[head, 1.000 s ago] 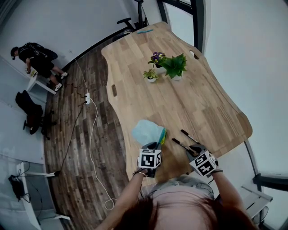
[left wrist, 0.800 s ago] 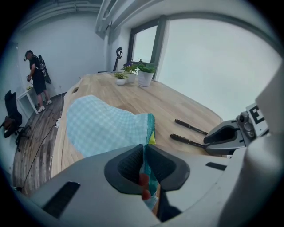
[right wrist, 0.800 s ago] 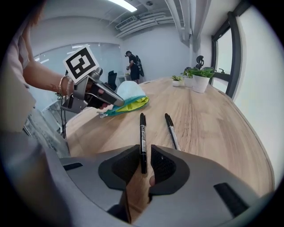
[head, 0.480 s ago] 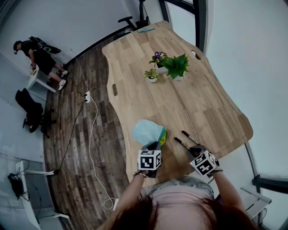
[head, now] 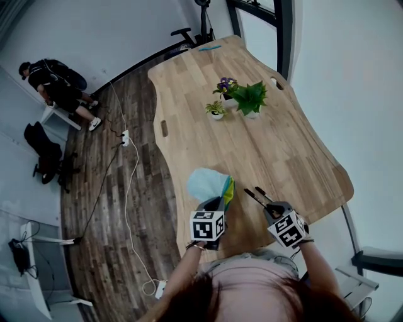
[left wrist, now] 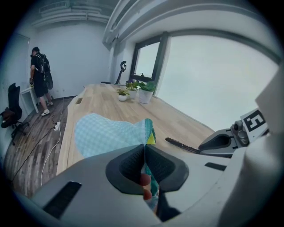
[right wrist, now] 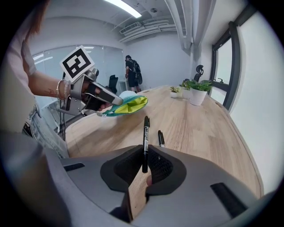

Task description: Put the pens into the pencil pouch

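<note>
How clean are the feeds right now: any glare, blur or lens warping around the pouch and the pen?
Head view: even daylight, wooden table edges bowed by the lens, light-blue checked fabric pouch sharp. Left gripper view: black fisheye corners, window washed out, left claw filling the foreground. Right gripper view: ceiling strip light glaring, slim black pen in the right claw crisp.

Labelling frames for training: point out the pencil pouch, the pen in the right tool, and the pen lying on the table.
pencil pouch (head: 206, 183): head view, blue checked side.
held pen (right wrist: 145, 142): right gripper view, mid-barrel.
lying pen (right wrist: 160, 138): right gripper view, barrel middle.
</note>
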Demonstrator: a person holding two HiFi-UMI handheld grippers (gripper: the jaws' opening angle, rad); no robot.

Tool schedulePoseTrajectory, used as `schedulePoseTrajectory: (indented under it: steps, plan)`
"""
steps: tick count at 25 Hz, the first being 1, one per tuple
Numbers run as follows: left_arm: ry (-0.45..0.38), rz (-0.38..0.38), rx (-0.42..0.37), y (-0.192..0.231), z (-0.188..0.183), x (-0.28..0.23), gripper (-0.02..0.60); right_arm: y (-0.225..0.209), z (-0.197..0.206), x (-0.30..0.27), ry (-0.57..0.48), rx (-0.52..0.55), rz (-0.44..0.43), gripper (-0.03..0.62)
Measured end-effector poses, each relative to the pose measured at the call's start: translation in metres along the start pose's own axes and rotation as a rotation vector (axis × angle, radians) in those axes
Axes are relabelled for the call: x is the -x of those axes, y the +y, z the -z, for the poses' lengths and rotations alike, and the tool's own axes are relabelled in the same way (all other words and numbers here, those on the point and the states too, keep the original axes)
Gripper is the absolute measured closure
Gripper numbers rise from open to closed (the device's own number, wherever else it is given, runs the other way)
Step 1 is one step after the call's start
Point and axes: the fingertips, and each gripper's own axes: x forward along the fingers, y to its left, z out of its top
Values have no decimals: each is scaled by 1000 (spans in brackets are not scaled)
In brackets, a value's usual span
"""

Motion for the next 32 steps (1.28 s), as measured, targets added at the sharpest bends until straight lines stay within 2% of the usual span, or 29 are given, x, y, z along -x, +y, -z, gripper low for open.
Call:
schedulePoseTrajectory:
  steps: [7,14,21,32]
  plan:
    - [-27,22,6,-4,-16,8,569,-6,-31,24,-67,25,28,562]
    - [-45,31,7,-8,-26,12,569,-3,-55,40,-83,79,12,562]
    - [-62,35,17,-10,-36,17,569,5,-75,43,-68,154,-12,562]
    - [-84,62,-7,-22,-47,27,569,21,-91,35,23,283,-38,562]
